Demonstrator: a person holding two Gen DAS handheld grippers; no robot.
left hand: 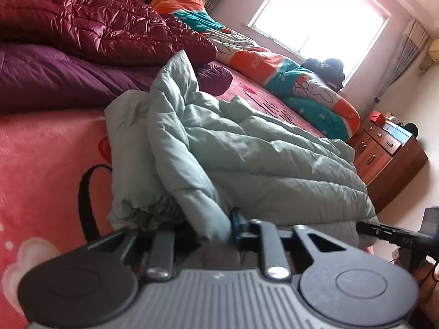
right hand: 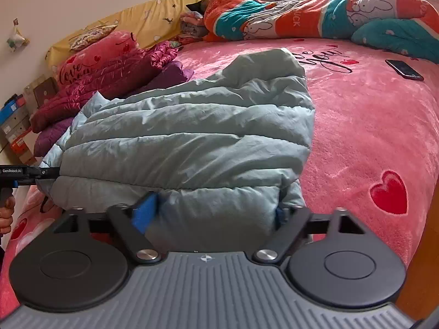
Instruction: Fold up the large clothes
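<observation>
Now the pale green padded coat (right hand: 189, 137) lies on the pink bed cover (right hand: 370, 126), bunched up at the near edge of the bed, and I describe everything from this coat. The left gripper (left hand: 219, 233) has its fingers narrow and they pinch a thin fold of the coat at its near corner. The right gripper (right hand: 214, 213) stands at the near hem of the coat; its fingers are wide, with a thick puffy part of the hem between the blue pads (right hand: 145, 211), and the cloth bulges out between them, so they seem to press on it. Behind the coat, to its far left in the right wrist view, lie a dark red quilted jacket (right hand: 109, 82) and a purple garment (right hand: 52, 137). Far behind the coat is an orange and teal quilt (right hand: 301, 19). A black phone (right hand: 404, 69) lies well apart from the coat, on its right.
</observation>
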